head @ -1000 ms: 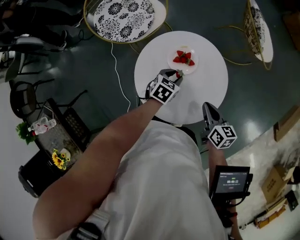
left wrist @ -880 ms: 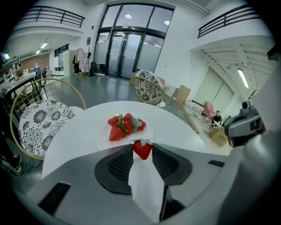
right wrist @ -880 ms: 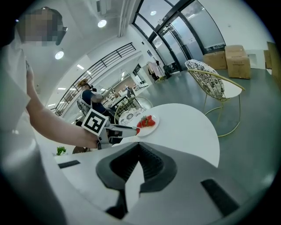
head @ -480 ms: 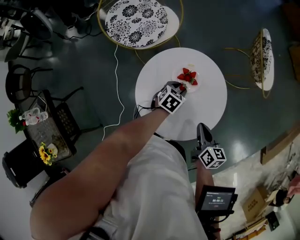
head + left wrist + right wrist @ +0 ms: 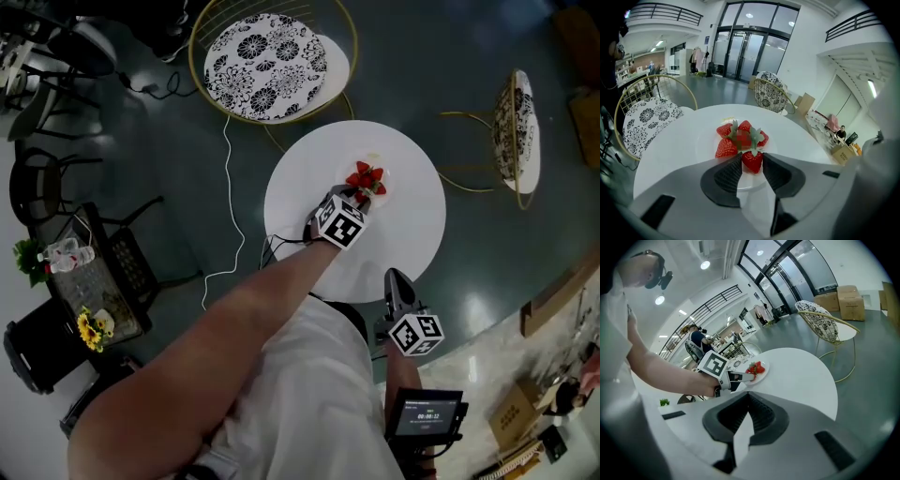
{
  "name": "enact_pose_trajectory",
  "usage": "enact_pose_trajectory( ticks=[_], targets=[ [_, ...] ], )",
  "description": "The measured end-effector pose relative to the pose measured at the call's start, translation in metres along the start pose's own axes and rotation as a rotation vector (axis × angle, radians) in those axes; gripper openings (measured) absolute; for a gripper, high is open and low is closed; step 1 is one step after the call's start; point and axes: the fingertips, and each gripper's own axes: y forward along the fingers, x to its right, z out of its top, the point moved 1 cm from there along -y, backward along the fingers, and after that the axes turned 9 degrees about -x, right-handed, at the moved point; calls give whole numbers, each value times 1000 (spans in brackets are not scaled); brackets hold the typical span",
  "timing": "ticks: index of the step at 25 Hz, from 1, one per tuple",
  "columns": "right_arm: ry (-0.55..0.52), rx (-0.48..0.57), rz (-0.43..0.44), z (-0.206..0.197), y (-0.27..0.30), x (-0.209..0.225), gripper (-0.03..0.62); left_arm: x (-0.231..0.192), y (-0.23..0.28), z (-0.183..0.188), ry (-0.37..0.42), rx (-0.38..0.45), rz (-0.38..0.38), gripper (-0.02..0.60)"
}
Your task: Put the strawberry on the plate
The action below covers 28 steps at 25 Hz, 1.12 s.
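Note:
A small white plate (image 5: 704,140) with a pile of red strawberries (image 5: 740,136) sits on the far part of the round white table (image 5: 309,187). My left gripper (image 5: 751,161) is shut on one more strawberry (image 5: 752,161), held over the plate's near edge just in front of the pile. In the head view the left gripper (image 5: 357,195) reaches in from below the strawberries (image 5: 366,178). My right gripper (image 5: 749,398) is shut and empty; it hovers at the table's near edge (image 5: 397,284), away from the plate (image 5: 761,372).
A patterned round chair (image 5: 265,53) stands beyond the table and a second chair (image 5: 514,127) to its right. A white cable (image 5: 228,178) runs across the dark floor on the left. A black rack with bottles and flowers (image 5: 89,281) stands at the far left.
The head camera has shifted, so the table sits lower in view. The left gripper has kept the strawberry and edged in against the pile at the plate's near side. The right gripper stays put.

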Motion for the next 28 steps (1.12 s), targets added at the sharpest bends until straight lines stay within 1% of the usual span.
enact_pose_trajectory(
  ticks=[3, 10, 13, 17, 24, 28],
  targets=[
    [1, 7, -4, 3, -1, 2, 8, 1, 0, 1, 0, 6, 5, 144],
    [-3, 10, -7, 1, -2, 4, 8, -1, -6, 0, -7, 40, -21, 146],
    [-11, 18, 0, 2, -2, 4, 8, -1, -10, -4, -5, 49, -43, 146],
    [-26, 31, 11, 5, -5, 6, 8, -4, -20, -13, -6, 57, -46, 146],
    [-106, 38, 41, -1, -19, -8, 8, 0, -61, -41, -30, 106, -45, 144],
    [-128, 59, 60, -4, -32, -15, 8, 16, -94, -58, -13, 159, -52, 144]
  ],
)
